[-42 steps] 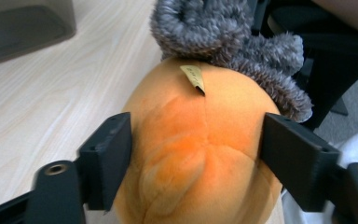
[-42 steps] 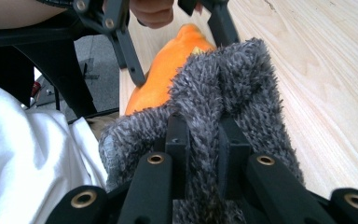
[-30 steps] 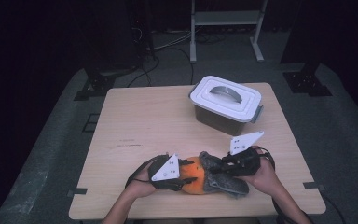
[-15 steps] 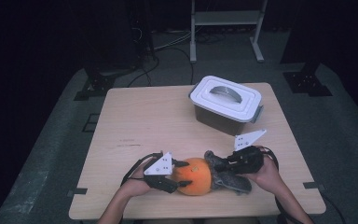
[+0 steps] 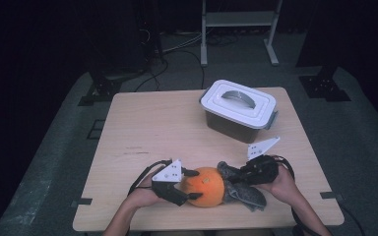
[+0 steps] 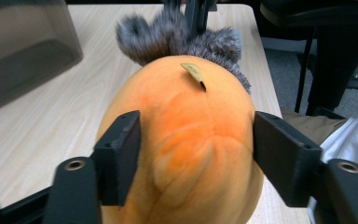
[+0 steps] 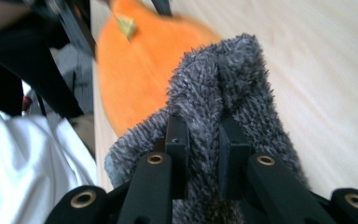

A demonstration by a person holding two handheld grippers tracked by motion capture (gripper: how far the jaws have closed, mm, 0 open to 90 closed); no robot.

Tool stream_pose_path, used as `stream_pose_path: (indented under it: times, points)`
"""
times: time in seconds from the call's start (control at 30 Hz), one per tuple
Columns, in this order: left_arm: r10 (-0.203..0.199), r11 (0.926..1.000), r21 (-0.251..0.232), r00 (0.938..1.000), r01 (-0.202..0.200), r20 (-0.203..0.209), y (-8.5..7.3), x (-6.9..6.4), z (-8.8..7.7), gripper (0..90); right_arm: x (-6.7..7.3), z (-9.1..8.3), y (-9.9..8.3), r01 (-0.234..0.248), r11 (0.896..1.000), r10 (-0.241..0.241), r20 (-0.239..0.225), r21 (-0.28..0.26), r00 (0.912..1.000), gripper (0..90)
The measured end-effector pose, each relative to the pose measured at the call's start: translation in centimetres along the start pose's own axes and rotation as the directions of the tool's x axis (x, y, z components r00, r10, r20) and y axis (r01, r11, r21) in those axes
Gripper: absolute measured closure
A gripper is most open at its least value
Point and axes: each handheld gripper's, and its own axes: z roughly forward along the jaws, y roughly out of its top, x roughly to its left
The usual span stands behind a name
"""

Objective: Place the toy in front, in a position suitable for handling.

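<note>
At table's near edge, left hand-held gripper [image 5: 191, 184] jaws just opened off orange plush [image 5: 205, 186], right hand-held gripper [image 5: 236, 173] pinching grey fur [image 5: 243, 191].

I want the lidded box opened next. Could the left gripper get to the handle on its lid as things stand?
Probably yes. The left gripper has just been opening its jaws around the orange plush, not pressing it, and bare table lies between it and the lid handle.

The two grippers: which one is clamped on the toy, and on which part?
The right gripper is clamped, pinching the grey fuzzy part. The left gripper has just been opening; its jaws flank the orange plush body.
</note>
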Motion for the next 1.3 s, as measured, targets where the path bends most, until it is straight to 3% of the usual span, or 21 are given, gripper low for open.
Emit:
stream_pose_path:
  times: [0.07, 0.17, 0.27, 0.43, 0.6, 0.77, 0.97, 1.1, 1.23, 1.3]
  points:
    - [-0.004, 1.0000, 0.005, 1.0000, 0.004, 0.001, 0.0, 0.0, 0.0, 29.5, 0.4, -0.1, 0.5, 0.015, 0.999, -0.016, -0.025, -0.037, 0.9996, 76.6]
    - [-0.013, 0.9999, 0.010, 0.9999, 0.013, -0.008, 0.0, 0.1, 0.0, 27.9, 0.5, 0.5, 0.6, 0.022, 1.000, -0.022, -0.033, -0.009, 0.9992, 76.6]
    - [0.004, 1.0000, 0.005, 0.9999, -0.004, -0.010, 0.1, -0.1, -0.3, 36.5, -0.2, 0.9, -0.1, -0.010, 1.000, 0.010, -0.066, 0.004, 0.9978, 76.6]
    - [0.034, 0.9993, 0.016, 0.9994, -0.034, 0.009, 0.1, -0.2, -0.3, 41.6, -0.7, 0.5, -0.9, -0.038, 0.998, 0.039, -0.024, 0.040, 0.9990, 76.5]
    - [0.048, 0.9987, 0.017, 0.9985, -0.048, 0.026, 0.1, -0.4, -0.2, 42.0, 0.3, -0.1, 0.4, 0.011, 0.999, -0.012, -0.027, -0.040, 0.9996, 76.7]
    - [0.054, 0.9980, 0.031, 0.9981, -0.055, 0.028, -0.1, -0.3, -0.3, 42.7, -0.1, 0.8, -0.1, 0.002, 1.000, -0.002, -0.039, 0.016, 0.9992, 76.1]
    - [0.024, 0.9995, 0.021, 0.9992, -0.024, 0.032, -0.3, 0.0, -0.5, 42.3, -1.1, 0.8, -1.3, -0.034, 0.996, 0.032, 0.023, 0.088, 0.9992, 76.2]
    - [0.023, 0.9995, 0.018, 0.9990, -0.024, 0.037, -0.3, 0.0, -0.5, 42.2, -0.7, 0.1, -0.8, -0.019, 0.999, 0.018, 0.027, 0.042, 0.9995, 76.5]
    - [0.027, 0.9996, 0.011, 0.9987, -0.028, 0.044, -0.3, -0.1, -0.3, 41.9, 0.4, -0.2, 0.5, 0.019, 0.998, -0.019, -0.018, -0.052, 0.9996, 76.4]
    - [0.032, 0.9993, 0.015, 0.9984, -0.033, 0.047, -0.3, -0.1, -0.4, 41.9, 0.6, 0.3, 0.6, 0.030, 0.999, -0.030, -0.020, -0.033, 0.9993, 76.2]
